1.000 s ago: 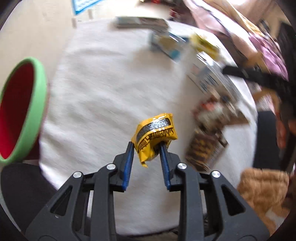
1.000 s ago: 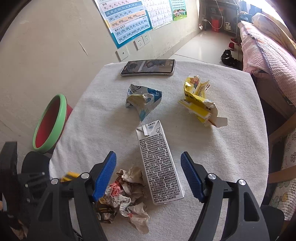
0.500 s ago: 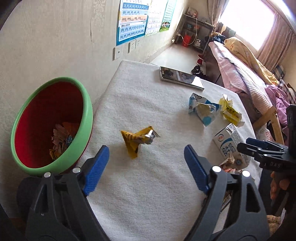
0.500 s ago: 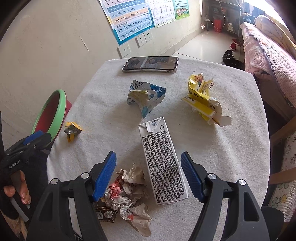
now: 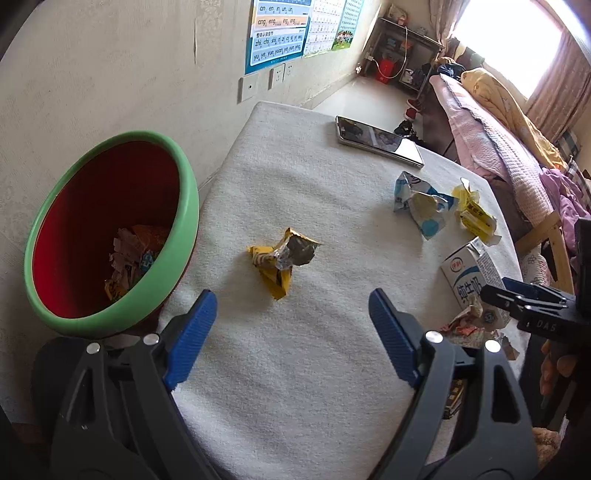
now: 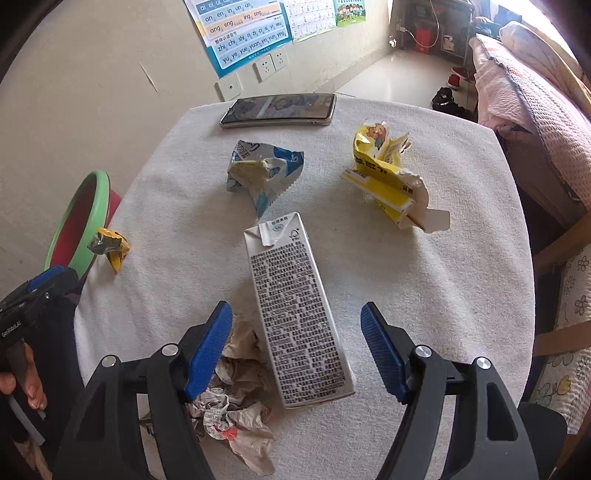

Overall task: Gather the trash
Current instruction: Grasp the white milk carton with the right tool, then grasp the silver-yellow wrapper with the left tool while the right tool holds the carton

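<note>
A crumpled yellow wrapper (image 5: pixel 282 258) lies on the white table (image 5: pixel 295 369) near its left edge, also in the right wrist view (image 6: pixel 109 245). My left gripper (image 5: pixel 291 332) is open and empty just short of it. The red bin with a green rim (image 5: pixel 110 229) stands left of the table and holds paper scraps. My right gripper (image 6: pixel 297 347) is open over the near end of a flat milk carton (image 6: pixel 295 310), with crumpled paper (image 6: pixel 236 391) by its left finger. A blue-white wrapper (image 6: pixel 262 170) and a torn yellow carton (image 6: pixel 388 181) lie farther back.
A phone (image 6: pixel 279 109) lies at the table's far edge. A wall with a poster (image 6: pixel 243 29) and sockets is behind. A bed (image 5: pixel 498 122) and a wooden chair (image 6: pixel 561 295) stand to the right.
My left gripper opened and let go of the yellow wrapper, which now lies on the table beside the bin. The left gripper drew back. The right gripper edged forward over the milk carton.
</note>
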Motion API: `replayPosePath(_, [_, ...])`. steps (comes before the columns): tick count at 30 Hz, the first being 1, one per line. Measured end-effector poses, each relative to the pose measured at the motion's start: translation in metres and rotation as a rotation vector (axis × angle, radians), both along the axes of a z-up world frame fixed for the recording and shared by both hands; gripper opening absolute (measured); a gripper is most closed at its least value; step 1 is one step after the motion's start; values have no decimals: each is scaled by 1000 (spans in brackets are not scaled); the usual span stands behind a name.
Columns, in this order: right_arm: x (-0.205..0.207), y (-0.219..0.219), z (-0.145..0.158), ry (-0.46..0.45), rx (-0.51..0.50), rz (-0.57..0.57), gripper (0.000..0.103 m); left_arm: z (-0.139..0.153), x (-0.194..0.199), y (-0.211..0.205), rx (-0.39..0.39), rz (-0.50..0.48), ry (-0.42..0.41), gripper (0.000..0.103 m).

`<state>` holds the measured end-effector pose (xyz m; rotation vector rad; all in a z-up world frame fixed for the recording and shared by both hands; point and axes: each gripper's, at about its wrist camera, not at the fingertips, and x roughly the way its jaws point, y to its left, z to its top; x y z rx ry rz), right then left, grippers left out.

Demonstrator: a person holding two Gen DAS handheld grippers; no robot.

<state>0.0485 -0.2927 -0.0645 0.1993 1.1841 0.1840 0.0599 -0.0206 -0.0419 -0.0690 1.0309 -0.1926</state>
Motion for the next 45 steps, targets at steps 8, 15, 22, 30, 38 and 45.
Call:
replayPosePath(8, [-3,0,1,-8,15,0,39,-4,7,4,27,10,11,81])
replayPosePath(15, [2,2,28,-85,76,-11,37,-14,22,3,35,16,39,80])
replayPosePath(22, [3,23,36,-96,109,39,37,-30,43,4,48,40,89,69])
replayPosePath(30, [3,48,36,-88,129,93,37,-41,47,1,64,36,115,58])
replayPosePath(38, [5,57,44,-114,135,109,37,-45,46,7,44,48,131,23])
replayPosePath(45, [6,56,54,-137,140,106,37,-37,40,3,40,31,96,11])
